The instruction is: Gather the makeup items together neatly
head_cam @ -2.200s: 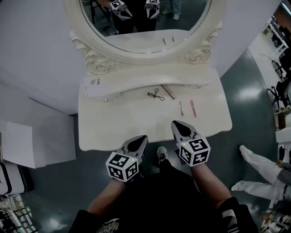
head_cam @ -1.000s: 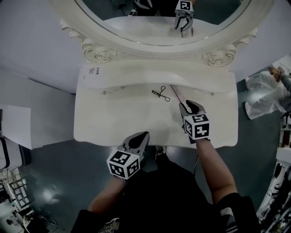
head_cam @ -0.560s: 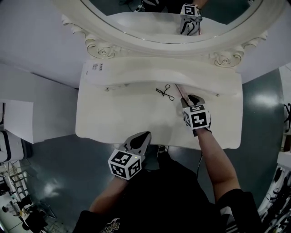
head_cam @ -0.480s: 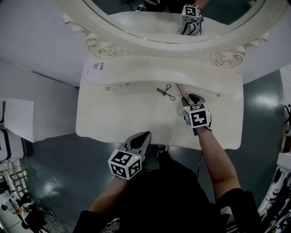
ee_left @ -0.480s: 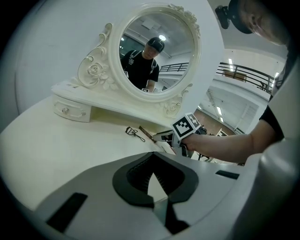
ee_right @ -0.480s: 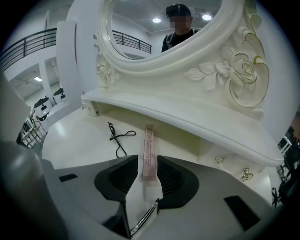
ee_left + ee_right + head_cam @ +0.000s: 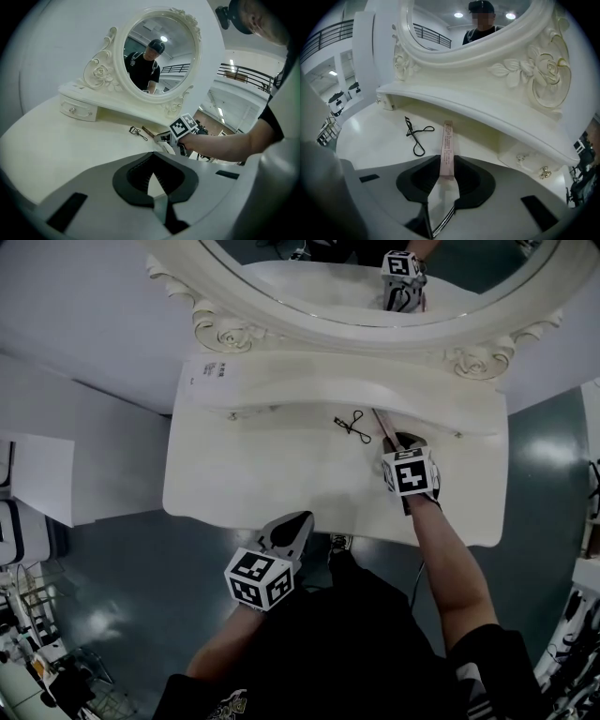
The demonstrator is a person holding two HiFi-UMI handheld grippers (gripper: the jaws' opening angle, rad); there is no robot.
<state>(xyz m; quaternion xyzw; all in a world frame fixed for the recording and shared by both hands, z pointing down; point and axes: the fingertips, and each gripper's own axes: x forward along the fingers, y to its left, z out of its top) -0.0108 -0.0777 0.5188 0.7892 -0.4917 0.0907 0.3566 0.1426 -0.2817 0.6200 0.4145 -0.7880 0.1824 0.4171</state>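
A thin pink makeup stick (image 7: 447, 140) lies on the cream dressing table (image 7: 234, 484) under the shelf, its near end between the jaws of my right gripper (image 7: 446, 164). Those jaws have just been closing and now press its sides. In the head view the right gripper (image 7: 401, 442) covers the stick's near end (image 7: 380, 418). A black eyelash curler (image 7: 354, 424) lies just left of the stick (image 7: 415, 133). My left gripper (image 7: 286, 532) hangs at the table's front edge, shut and empty (image 7: 153, 180).
An oval mirror (image 7: 375, 296) in a carved frame stands on a raised shelf (image 7: 309, 381) with small drawer knobs (image 7: 543, 172). A paper label (image 7: 208, 371) lies on the shelf's left end. Grey floor surrounds the table.
My right gripper has moved forward and down onto the pink stick near the shelf, and its jaws have closed in around it. The left gripper has stayed at the table's front edge.
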